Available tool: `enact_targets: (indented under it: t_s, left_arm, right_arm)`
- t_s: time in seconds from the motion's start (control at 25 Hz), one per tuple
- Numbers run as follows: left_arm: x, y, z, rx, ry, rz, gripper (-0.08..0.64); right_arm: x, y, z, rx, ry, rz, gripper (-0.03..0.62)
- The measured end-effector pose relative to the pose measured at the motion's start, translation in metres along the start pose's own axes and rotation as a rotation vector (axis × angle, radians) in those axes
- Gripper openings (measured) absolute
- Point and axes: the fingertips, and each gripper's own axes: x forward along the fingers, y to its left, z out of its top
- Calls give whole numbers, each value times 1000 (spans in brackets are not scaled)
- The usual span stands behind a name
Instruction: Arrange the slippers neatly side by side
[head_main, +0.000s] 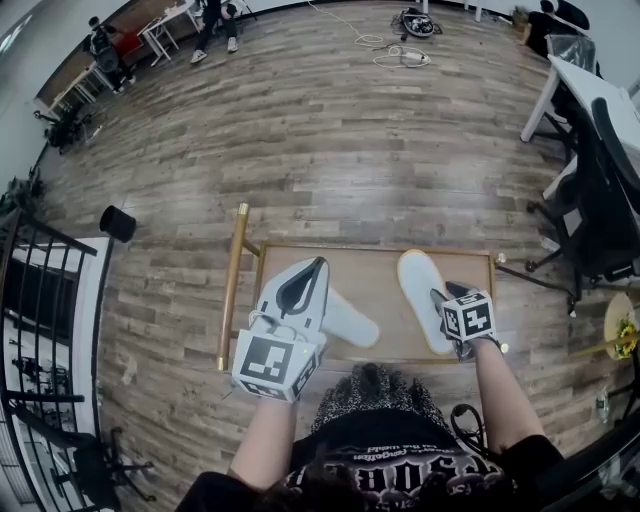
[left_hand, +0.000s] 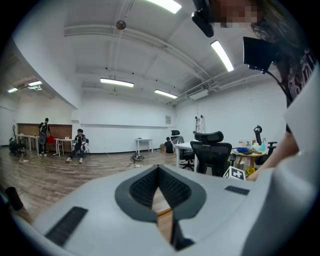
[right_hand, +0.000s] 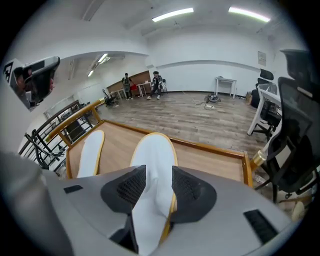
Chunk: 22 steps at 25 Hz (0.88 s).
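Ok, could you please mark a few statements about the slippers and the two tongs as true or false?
1. The right tongs stand open with a white slipper between them. True.
2. The left tongs grip the other slipper. False: they are shut with nothing between them.
3. The two slippers touch each other. False: they lie apart, with bare wood between them.
4. Both slippers lie on the wooden tray. True.
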Motion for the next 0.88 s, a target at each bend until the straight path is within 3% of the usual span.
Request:
enact_targets:
  t_s: [0.4,0.68,0.88]
  left_arm:
    - [-1,-5,-4,-2,10,-8,-9]
    - [-2,-1,-1,0,5,5,-9]
    - [-3,-5,0,1,-1,2,-9]
  right_arm:
    - [23,3,-23,35,97,-6,139]
    - [21,4,-25,10,138,-58,31]
    - [13,0,-28,35,138,-89,21]
